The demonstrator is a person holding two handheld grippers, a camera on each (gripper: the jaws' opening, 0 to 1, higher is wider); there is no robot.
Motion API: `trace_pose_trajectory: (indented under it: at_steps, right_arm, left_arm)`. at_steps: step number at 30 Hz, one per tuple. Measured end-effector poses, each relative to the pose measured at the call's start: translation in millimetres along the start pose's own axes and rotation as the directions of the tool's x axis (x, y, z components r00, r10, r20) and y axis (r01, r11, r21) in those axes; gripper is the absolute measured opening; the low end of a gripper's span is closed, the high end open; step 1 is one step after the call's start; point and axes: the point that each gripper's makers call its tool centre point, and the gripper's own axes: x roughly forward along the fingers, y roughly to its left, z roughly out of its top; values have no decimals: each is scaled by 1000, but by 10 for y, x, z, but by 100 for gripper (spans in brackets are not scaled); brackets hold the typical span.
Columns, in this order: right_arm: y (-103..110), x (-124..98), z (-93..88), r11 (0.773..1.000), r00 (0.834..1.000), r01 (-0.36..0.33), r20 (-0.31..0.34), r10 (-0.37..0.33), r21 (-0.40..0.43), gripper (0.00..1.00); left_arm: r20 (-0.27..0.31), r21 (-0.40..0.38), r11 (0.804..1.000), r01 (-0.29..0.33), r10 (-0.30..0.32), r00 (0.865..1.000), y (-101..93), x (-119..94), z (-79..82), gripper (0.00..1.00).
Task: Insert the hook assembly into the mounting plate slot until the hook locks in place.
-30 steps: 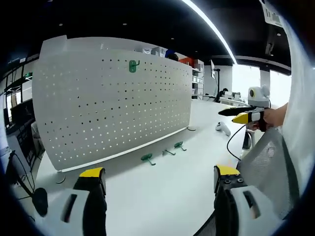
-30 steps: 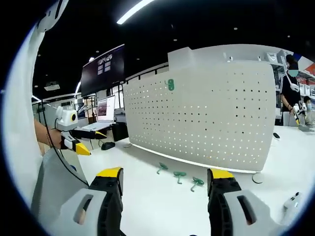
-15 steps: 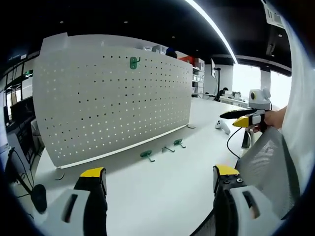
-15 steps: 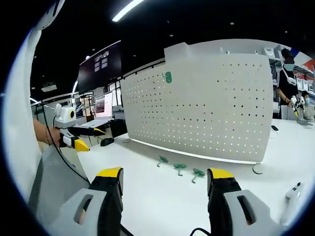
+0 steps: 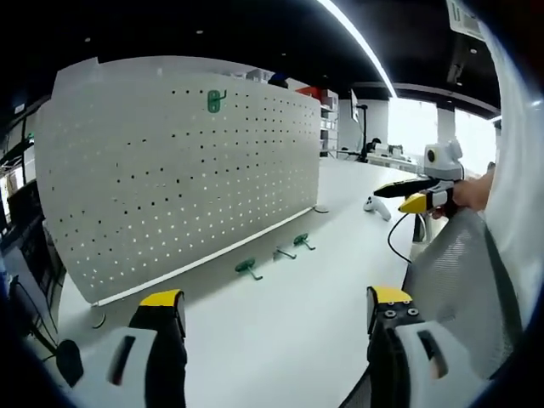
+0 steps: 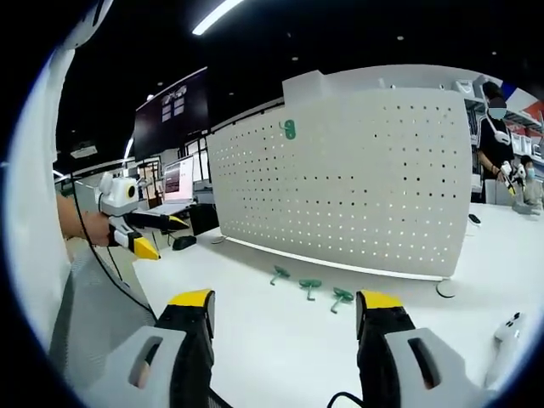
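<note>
Over the last second both cameras have drifted a little and the pegboard (image 5: pixel 178 170) has swung slightly in view, but nothing on the worktop (image 5: pixel 280 323) has moved; the three green hooks (image 5: pixel 247 269) lie in a loose row at the foot of the board, untouched, and one green hook (image 5: pixel 213 101) already hangs near the board's top edge. The left hand-held gripper (image 5: pixel 272 310) has its jaws spread wide and empty, well short of the hooks; the right hand-held gripper (image 6: pixel 285 306) is likewise spread and empty, and in the right gripper view the hooks (image 6: pixel 308 287) lie beyond its tips. The task looks barely begun: a hook must first be reached and picked up.
</note>
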Motion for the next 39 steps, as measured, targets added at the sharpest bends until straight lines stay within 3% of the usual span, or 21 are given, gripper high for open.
trace_pose_trajectory:
  at_steps: [15, 27, 29, 36, 39]
  right_arm:
    - [28, 17, -47, 1000, 1000, -6, -28, 5, -26, 63]
    - [32, 32, -93, 999, 999, -12, -52, 10, -39, 63]
    - [36, 33, -104, 999, 998, -14, -58, 11, -42, 63]
    - [26, 41, -127, 999, 998, -12, -66, 9, -40, 62]
    - [26, 43, -131, 999, 998, -13, -66, 10, -38, 62]
  left_arm:
    - [-110, 76, 985, 154, -145, 983, 31, 401, 26, 90]
    - [-247, 185, 940, 285, -237, 940, 113, 722, -126, 90]
    - [-272, 220, 925, 310, -247, 930, 137, 763, -151, 90]
    - [-328, 248, 898, 363, -275, 904, 206, 892, -227, 89]
    - [-357, 283, 875, 394, -285, 890, 232, 953, -268, 90]
